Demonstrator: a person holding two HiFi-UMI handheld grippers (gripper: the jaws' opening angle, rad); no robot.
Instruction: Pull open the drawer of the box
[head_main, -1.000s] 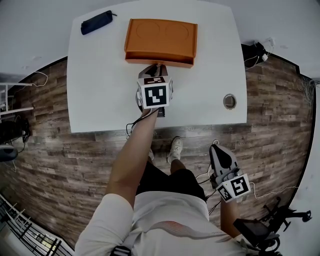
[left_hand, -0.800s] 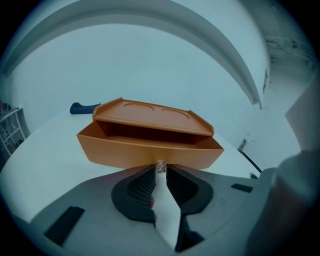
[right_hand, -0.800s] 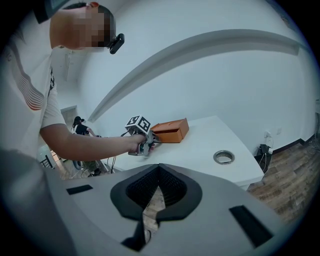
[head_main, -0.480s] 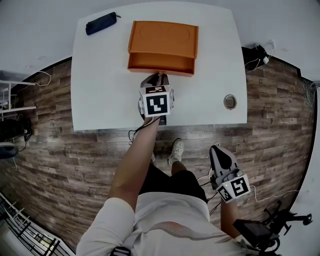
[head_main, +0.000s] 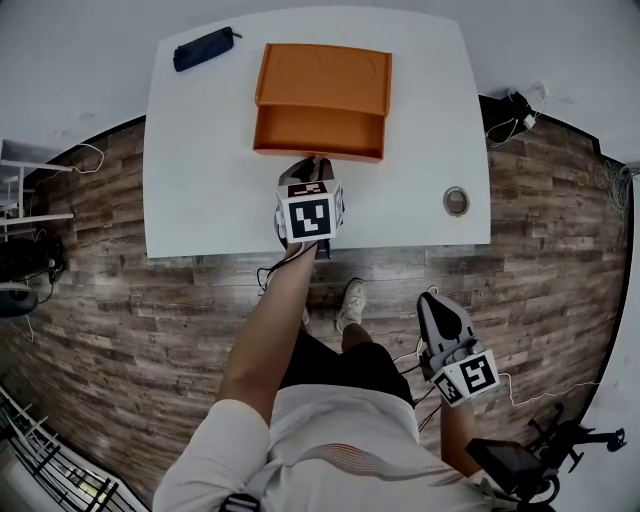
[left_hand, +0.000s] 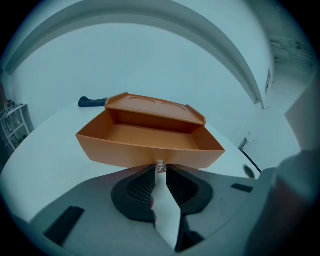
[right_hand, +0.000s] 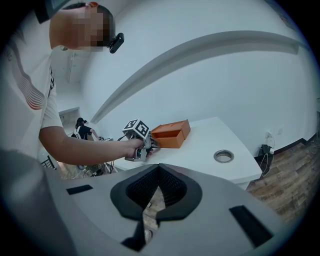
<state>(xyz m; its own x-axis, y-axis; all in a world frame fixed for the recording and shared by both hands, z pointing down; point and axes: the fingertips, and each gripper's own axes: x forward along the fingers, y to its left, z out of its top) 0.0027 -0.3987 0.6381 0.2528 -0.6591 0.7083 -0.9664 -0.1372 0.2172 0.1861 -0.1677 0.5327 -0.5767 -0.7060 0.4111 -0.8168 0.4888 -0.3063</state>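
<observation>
On the white table (head_main: 210, 190) stands an orange box (head_main: 325, 70) with its drawer (head_main: 318, 132) slid out toward me. In the left gripper view the drawer (left_hand: 145, 137) is an empty open tray, with the box's top (left_hand: 155, 107) behind it. A small clear knob (left_hand: 160, 165) sits on the drawer's front. My left gripper (head_main: 316, 165) is shut on that knob, its pads pinching it from both sides. My right gripper (head_main: 438, 300) hangs low beside my leg, off the table, jaws together with nothing between them (right_hand: 159, 170).
A dark pencil case (head_main: 205, 47) lies at the table's far left corner. A round metal grommet hole (head_main: 456, 200) is set into the table near its right front. Cables and a power strip (head_main: 515, 100) lie on the wood floor to the right.
The drawer has come further out of the box as my left gripper drew back toward me with the knob. The right gripper has stayed where it was.
</observation>
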